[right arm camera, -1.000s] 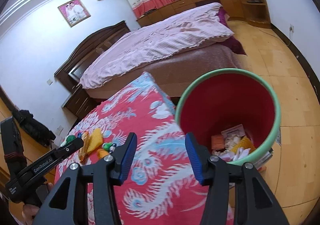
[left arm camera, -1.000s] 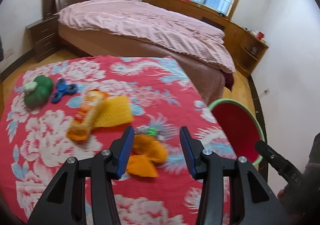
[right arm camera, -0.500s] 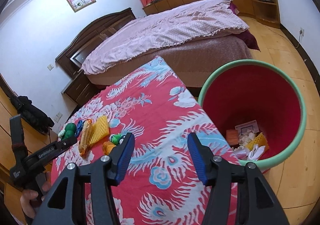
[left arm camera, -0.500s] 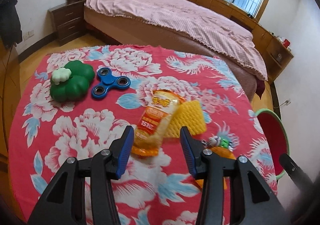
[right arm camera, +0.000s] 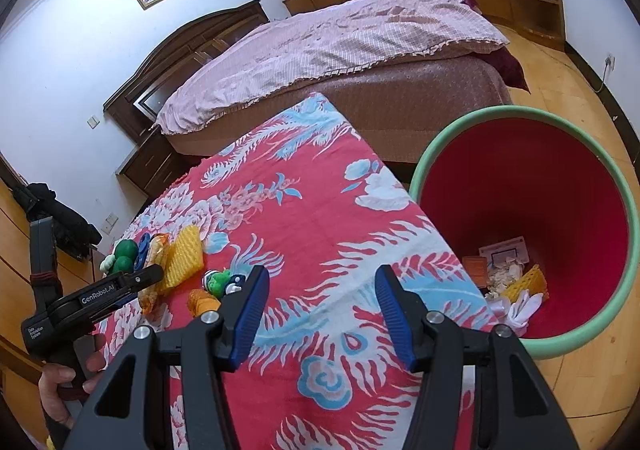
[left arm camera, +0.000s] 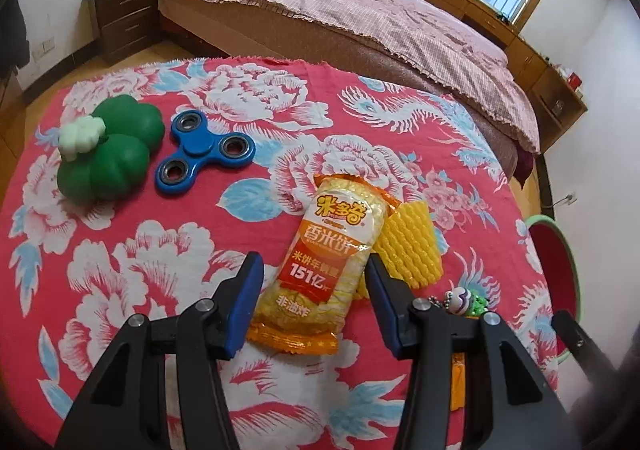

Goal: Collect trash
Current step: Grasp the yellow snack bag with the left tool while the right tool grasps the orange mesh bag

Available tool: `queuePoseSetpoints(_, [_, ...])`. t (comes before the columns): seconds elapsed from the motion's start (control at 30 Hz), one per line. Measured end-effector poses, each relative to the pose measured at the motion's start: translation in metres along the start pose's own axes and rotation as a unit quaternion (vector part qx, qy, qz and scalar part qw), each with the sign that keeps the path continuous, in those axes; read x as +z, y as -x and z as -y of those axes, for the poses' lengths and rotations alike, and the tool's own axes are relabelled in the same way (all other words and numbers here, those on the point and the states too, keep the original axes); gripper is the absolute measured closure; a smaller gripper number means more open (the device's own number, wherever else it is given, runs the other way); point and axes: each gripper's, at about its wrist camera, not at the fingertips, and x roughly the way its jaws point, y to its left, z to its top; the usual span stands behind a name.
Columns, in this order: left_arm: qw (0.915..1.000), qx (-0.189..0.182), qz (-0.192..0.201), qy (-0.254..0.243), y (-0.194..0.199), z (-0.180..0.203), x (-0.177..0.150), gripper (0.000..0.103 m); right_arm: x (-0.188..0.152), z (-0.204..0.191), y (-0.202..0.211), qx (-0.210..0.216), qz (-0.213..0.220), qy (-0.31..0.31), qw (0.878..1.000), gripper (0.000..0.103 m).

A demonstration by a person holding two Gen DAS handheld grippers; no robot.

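Observation:
A yellow-orange snack packet [left arm camera: 332,250] lies on the red flowered tablecloth [left arm camera: 120,290], partly over a yellow foam net [left arm camera: 408,246]. My left gripper [left arm camera: 314,290] is open and low over the table. The packet's near end lies between its blue pads [left arm camera: 246,290], with a gap on the left side. A crumpled orange wrapper [left arm camera: 458,382] lies behind its right finger. My right gripper [right arm camera: 320,302] is open with nothing between its fingers, above the cloth near the table's right edge. The red bin with a green rim [right arm camera: 520,112] stands on the floor beside it and holds several scraps.
A green pepper toy [left arm camera: 108,154] and a blue fidget spinner [left arm camera: 204,154] lie at the far left. A small green keychain toy [left arm camera: 468,298] lies by the foam net. A bed [right arm camera: 340,50] stands behind the table, with wooden cabinets along the wall. A hand [right arm camera: 60,382] holds the left gripper.
My left gripper has moved left from over the orange wrapper to the snack packet and come lower. My right gripper has shifted from the bin's mouth to over the tablecloth.

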Motion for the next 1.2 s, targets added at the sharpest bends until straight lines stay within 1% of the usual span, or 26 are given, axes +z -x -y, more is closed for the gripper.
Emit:
queuePoseSetpoints(0.03, [1.0,-0.006,0.001,0.002,0.001,-0.001,-0.001,0.058,0.0,0.0,0.0,0.001,0.0,0.0,1.0,0.045])
queuePoseSetpoints(0.07, [0.9999,-0.011,0.002,0.004,0.003,-0.002,-0.002,0.059,-0.001,-0.001,0.0,0.001,-0.001,0.001,1.0,0.045])
queuePoseSetpoints(0.2, [0.9995,-0.024,0.007,0.02,0.013,-0.007,-0.007,0.059,-0.004,-0.005,0.001,0.006,-0.007,0.006,1.0,0.045])
queuePoseSetpoints(0.4, [0.9984,-0.028,0.035,0.035,0.044,-0.014,-0.02,0.059,-0.009,-0.018,0.006,0.021,-0.011,0.022,0.999,0.045])
queuePoseSetpoints(0.57, [0.9976,-0.012,0.055,0.041,0.068,-0.02,-0.035,0.059,-0.016,-0.032,0.008,0.033,-0.018,0.034,0.999,0.045])
queuePoseSetpoints(0.7, [0.9965,-0.021,0.058,0.057,0.081,-0.029,-0.049,0.059,-0.024,-0.044,0.006,0.039,-0.025,0.044,0.998,0.045])
queuePoseSetpoints(0.87, [0.9956,-0.016,0.065,0.065,0.093,-0.039,-0.063,0.059,-0.032,-0.06,-0.004,0.039,-0.039,0.058,0.997,0.045])
queuePoseSetpoints(1.2, [0.9928,0.008,0.074,0.095,0.105,-0.069,-0.08,0.06,-0.044,-0.086,-0.032,0.018,-0.058,0.094,0.994,0.045])
